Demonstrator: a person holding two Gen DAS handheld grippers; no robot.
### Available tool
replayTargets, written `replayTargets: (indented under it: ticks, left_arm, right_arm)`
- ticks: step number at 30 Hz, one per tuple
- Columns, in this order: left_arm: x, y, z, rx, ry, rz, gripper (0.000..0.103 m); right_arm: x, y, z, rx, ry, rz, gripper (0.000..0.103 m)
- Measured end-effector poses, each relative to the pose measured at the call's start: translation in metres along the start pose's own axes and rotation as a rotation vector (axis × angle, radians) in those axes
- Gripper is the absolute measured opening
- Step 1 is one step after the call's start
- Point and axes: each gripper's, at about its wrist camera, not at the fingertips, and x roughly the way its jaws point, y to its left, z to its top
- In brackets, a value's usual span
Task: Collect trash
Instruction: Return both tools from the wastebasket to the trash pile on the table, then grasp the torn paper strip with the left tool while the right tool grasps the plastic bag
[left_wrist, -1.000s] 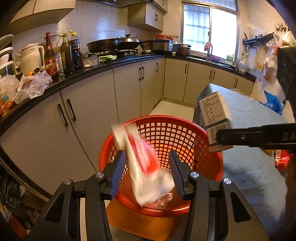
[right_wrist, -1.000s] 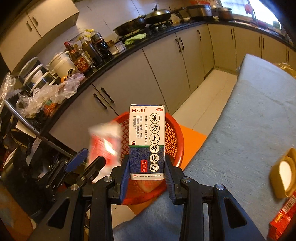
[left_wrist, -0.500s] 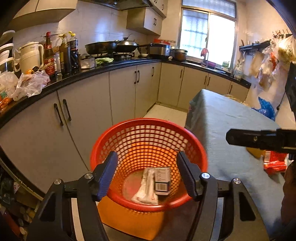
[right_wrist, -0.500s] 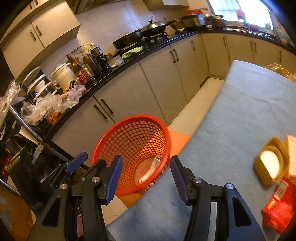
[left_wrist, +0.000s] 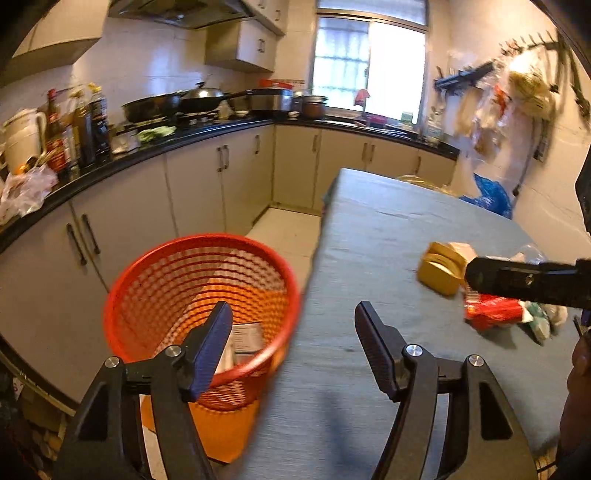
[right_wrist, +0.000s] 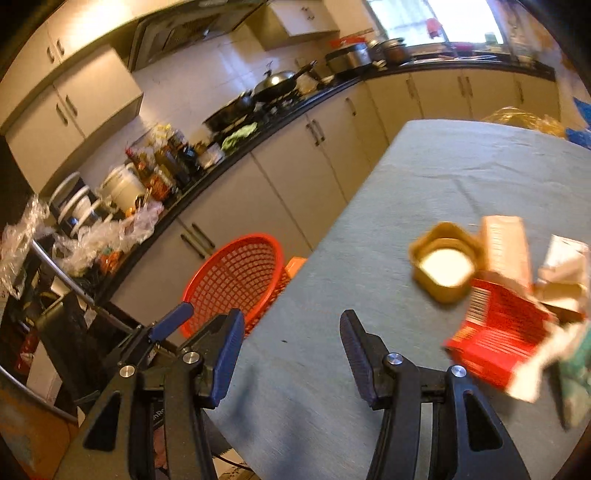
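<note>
A red mesh basket (left_wrist: 155, 280) stands on the floor left of the grey-covered table (left_wrist: 388, 229); it also shows in the right wrist view (right_wrist: 236, 273). A small carton (left_wrist: 247, 338) lies inside it. My left gripper (left_wrist: 293, 345) is open and empty above the table's left edge. My right gripper (right_wrist: 291, 350) is open and empty over the table. Trash lies on the table's right side: a yellow lid (right_wrist: 445, 267), a red packet (right_wrist: 498, 332), a pale carton (right_wrist: 504, 249) and crumpled paper (right_wrist: 565, 266). The right gripper's finger (left_wrist: 524, 282) shows in the left wrist view.
Beige cabinets under a black counter (left_wrist: 184, 136) run along the left and back, with bottles, a kettle, pans and plastic bags on top. An orange board (left_wrist: 210, 432) lies under the basket. Bags hang on the right wall (left_wrist: 517, 96).
Both grippers let go of their trash, which dropped into the basket. Both have since swung right, from over the basket to over the table, towards the trash pile.
</note>
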Motion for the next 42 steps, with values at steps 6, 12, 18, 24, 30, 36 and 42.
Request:
replayTargets:
  ticks: [6, 12, 18, 24, 30, 36, 42]
  left_arm:
    - [0.000, -0.046, -0.002, 0.065, 0.007, -0.077, 0.072]
    - [-0.006, -0.103, -0.008, 0.170, 0.002, -0.154, 0.076]
    - [-0.008, -0.163, -0.016, 0.320, -0.001, -0.206, 0.084]
    - [0.004, -0.208, -0.030, 0.467, 0.007, -0.211, 0.088]
    - [0.027, -0.237, -0.035, 0.607, -0.001, -0.122, 0.088]
    - [0.048, -0.254, -0.025, 0.649, -0.015, -0.070, 0.087]
    - [0.062, -0.249, -0.015, 0.604, 0.031, -0.088, 0.033]
  right_arm:
    - [-0.058, -0.040, -0.021, 0.067, -0.103, -0.087, 0.058]
    - [-0.118, -0.081, -0.041, 0.128, -0.201, -0.202, 0.058]
    - [-0.161, -0.116, -0.054, 0.206, -0.277, -0.274, 0.058]
    - [-0.181, -0.141, -0.062, 0.272, -0.304, -0.309, 0.058]
    - [-0.190, -0.159, -0.072, 0.314, -0.313, -0.316, 0.058]
    - [-0.195, -0.173, -0.078, 0.344, -0.319, -0.312, 0.058]
    - [-0.200, -0.186, -0.082, 0.365, -0.325, -0.332, 0.058]
